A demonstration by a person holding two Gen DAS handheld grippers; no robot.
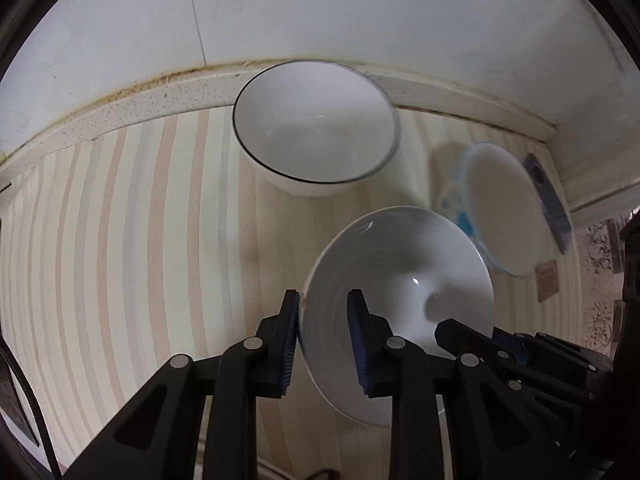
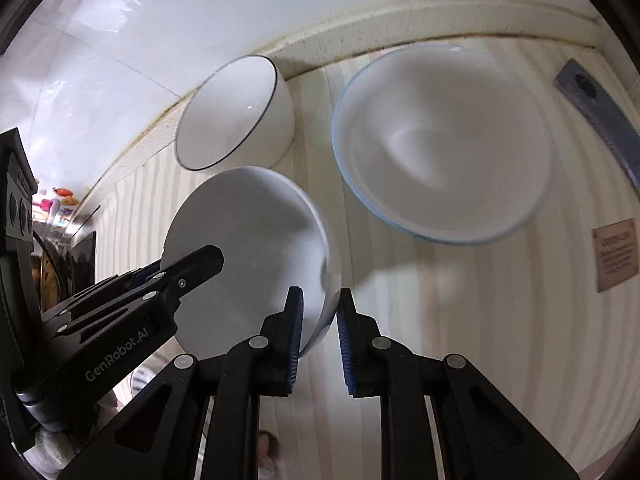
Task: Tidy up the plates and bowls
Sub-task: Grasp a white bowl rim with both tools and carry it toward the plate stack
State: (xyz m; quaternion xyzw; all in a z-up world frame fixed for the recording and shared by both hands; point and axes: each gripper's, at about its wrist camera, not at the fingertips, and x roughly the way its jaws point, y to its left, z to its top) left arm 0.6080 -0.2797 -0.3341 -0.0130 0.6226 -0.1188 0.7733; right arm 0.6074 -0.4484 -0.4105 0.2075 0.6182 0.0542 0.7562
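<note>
White bowl [image 1: 396,300] hangs tilted over the striped counter [image 1: 120,220], both grippers [image 1: 324,340] [image 2: 318,336] pinching opposite rims. Unstacked: black-rimmed bowl [image 1: 316,132] at twelve o'clock, blue-rimmed bowl [image 2: 440,140] at two. Nothing nested yet, apparently.

1. Left gripper [image 1: 323,312]: both blue-padded fingers [image 1: 289,332] pinch a bowl rim, one inside, one outside, pointing toward 12 o'clock.
2. Right gripper [image 2: 318,308] is clamped on the opposite rim the same way.
3. In the right wrist view, the left gripper comes in from 8 o'clock; in the left view, the right one enters from 4 o'clock.
</note>
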